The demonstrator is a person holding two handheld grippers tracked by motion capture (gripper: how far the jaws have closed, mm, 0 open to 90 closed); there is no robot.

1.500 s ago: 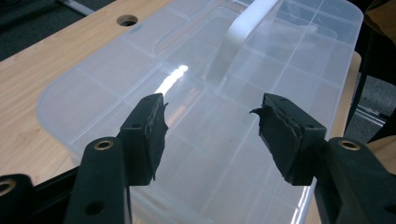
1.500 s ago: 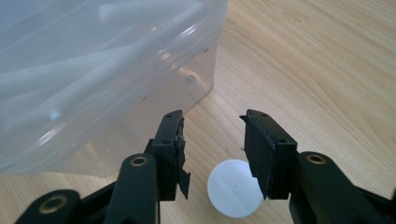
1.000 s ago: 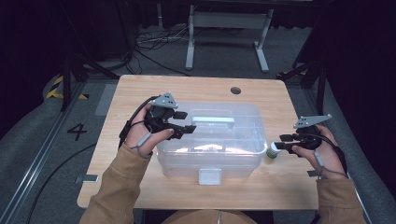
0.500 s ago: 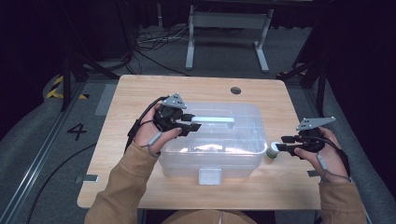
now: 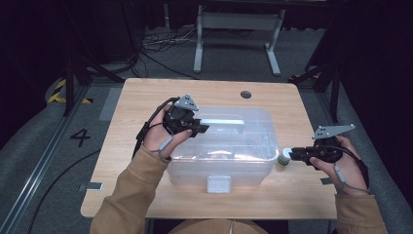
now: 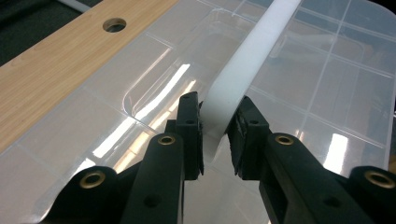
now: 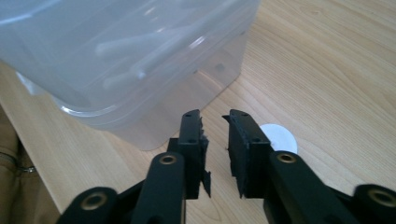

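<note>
Your left tongs have just been closing, and they now pinch the white handle that runs along the lid of the clear plastic box in the middle of the table. A second ago they stood spread over that lid with nothing between them, so you have gone from reaching to gripping; to my eye the lid is ready to be lifted or steadied.

Your right tongs have also just been closing, but nothing sits between them and a narrow gap remains. They hang beside the box's right end, next to a small white-capped bottle standing on the table. In the right gripper view its cap lies just past the right jaw, ungripped. If you want the bottle, spread those tongs again first.
</note>
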